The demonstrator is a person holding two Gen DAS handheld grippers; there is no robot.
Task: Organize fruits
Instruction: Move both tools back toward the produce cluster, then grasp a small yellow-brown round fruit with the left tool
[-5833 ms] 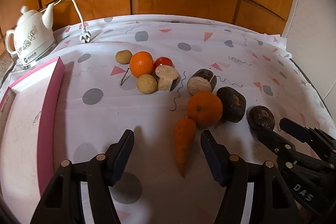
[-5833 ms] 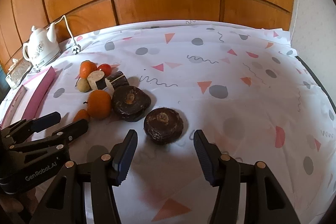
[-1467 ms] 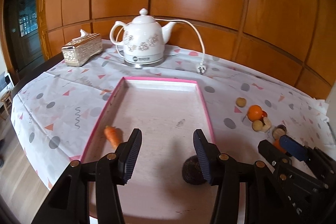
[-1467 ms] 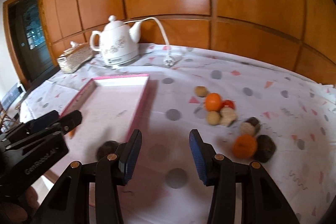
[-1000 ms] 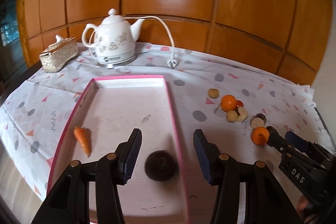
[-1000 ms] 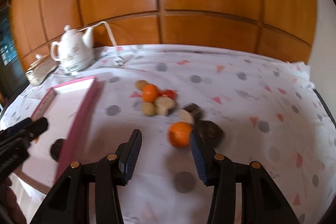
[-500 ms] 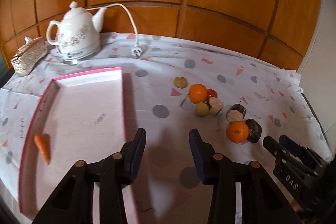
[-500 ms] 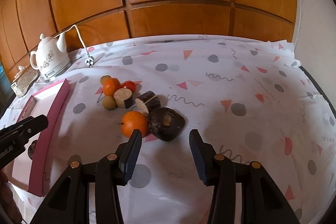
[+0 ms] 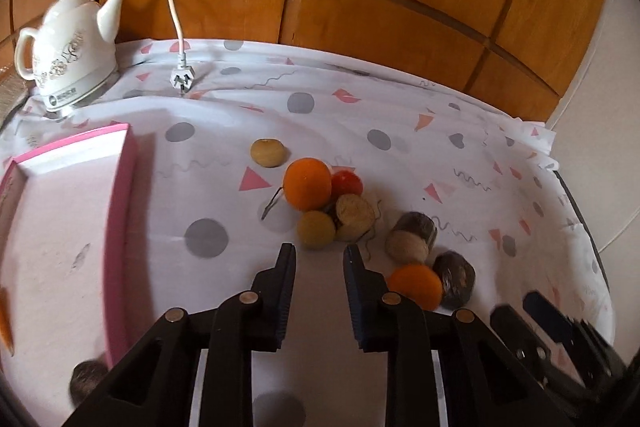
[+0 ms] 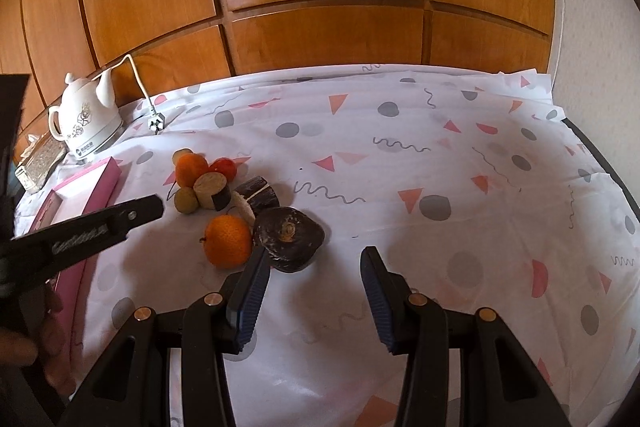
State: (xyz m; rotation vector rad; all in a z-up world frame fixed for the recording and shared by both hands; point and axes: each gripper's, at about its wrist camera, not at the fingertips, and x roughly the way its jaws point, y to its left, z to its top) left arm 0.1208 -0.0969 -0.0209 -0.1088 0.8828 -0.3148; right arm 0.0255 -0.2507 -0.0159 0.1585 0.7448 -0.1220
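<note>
A pink tray point(image 9: 120, 195) lies at the left, with a carrot point(image 9: 5, 323) and a dark round fruit point(image 9: 86, 379) at its near end. On the cloth sit an orange point(image 9: 307, 183), a tomato point(image 9: 346, 183), a small yellow-green fruit point(image 9: 316, 229), two cut pieces point(image 9: 354, 215) point(image 9: 412, 239), a near orange point(image 10: 228, 240) and a dark fruit point(image 10: 289, 237). My left gripper point(image 9: 319, 251) is open and empty just short of the yellow-green fruit. My right gripper point(image 10: 314, 259) is open and empty, its left finger beside the dark fruit.
A white kettle point(image 9: 68, 47) with its cord and plug point(image 9: 182, 81) stands at the back left. A tan round fruit point(image 9: 268, 153) lies apart behind the pile. Wood panelling runs behind the table. The table edge point(image 10: 600, 163) curves at the right.
Both grippers have swung from the tray back to the pile and moved closer to it. The left jaws have narrowed. The carrot and one dark fruit now lie in the tray.
</note>
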